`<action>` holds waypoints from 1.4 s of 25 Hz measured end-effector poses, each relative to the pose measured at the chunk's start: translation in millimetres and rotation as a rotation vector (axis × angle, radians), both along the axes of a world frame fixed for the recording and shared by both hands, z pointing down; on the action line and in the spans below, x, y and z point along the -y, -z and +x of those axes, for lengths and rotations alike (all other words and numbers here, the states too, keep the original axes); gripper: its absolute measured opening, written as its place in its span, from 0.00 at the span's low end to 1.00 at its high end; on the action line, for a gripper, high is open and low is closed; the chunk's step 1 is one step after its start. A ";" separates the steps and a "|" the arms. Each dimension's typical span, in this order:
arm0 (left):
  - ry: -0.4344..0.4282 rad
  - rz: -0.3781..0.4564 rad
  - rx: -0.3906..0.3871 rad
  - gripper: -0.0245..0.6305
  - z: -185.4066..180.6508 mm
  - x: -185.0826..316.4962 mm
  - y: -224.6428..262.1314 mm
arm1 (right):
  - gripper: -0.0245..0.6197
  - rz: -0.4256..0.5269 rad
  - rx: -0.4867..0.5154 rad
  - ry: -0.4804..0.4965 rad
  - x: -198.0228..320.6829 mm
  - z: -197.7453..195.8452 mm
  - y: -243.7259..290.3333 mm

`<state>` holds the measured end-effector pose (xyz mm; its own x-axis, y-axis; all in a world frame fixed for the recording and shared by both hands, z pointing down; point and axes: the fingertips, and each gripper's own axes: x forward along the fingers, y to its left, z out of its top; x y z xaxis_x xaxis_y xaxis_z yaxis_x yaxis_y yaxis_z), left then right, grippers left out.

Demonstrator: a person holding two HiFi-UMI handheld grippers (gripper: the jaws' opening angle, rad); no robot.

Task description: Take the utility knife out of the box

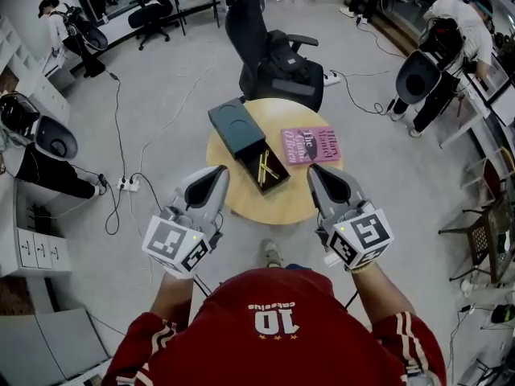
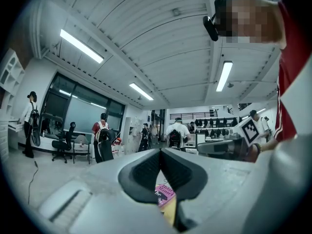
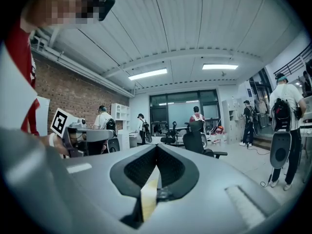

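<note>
On a round wooden table (image 1: 278, 203) stands an open dark box (image 1: 280, 185) with a yellow utility knife (image 1: 264, 167) lying inside. Its teal lid (image 1: 235, 127) lies at the box's far left end. My left gripper (image 1: 219, 172) hovers shut and empty over the table's near left edge, just left of the box. My right gripper (image 1: 314, 170) is shut and empty too, over the near right edge. In the left gripper view the jaws of the left gripper (image 2: 161, 152) meet, with a pink book (image 2: 164, 195) showing below them. The right gripper (image 3: 157, 147) also shows touching pads.
The pink book (image 1: 310, 145) lies on the table right of the box. A black office chair (image 1: 269, 59) stands just behind the table. Cables and a power strip (image 1: 127, 185) lie on the floor at left. Several people stand around the room's edges.
</note>
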<state>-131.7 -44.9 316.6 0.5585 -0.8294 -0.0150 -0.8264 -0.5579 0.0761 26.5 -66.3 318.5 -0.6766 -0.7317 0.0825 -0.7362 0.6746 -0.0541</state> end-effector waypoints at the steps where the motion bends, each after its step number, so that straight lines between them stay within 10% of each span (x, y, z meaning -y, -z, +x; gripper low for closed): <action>1: 0.004 -0.006 -0.001 0.04 0.4 6.5 -1.9 | 0.04 0.004 -0.006 0.005 7.6 -0.2 -1.3; 21: 0.067 -0.030 0.025 0.04 16.3 86.1 -25.5 | 0.26 -0.047 -0.076 0.255 102.0 -24.7 -57.7; 35: 0.107 -0.070 0.023 0.04 5.7 107.8 -46.1 | 0.25 -0.280 -0.291 0.402 134.8 -45.5 -218.3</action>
<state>-126.0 -152.7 362.7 0.4660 -0.8829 0.0568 -0.8831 -0.4602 0.0919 -19.0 -201.1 536.8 -0.8177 -0.3448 0.4610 -0.4361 0.8938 -0.1050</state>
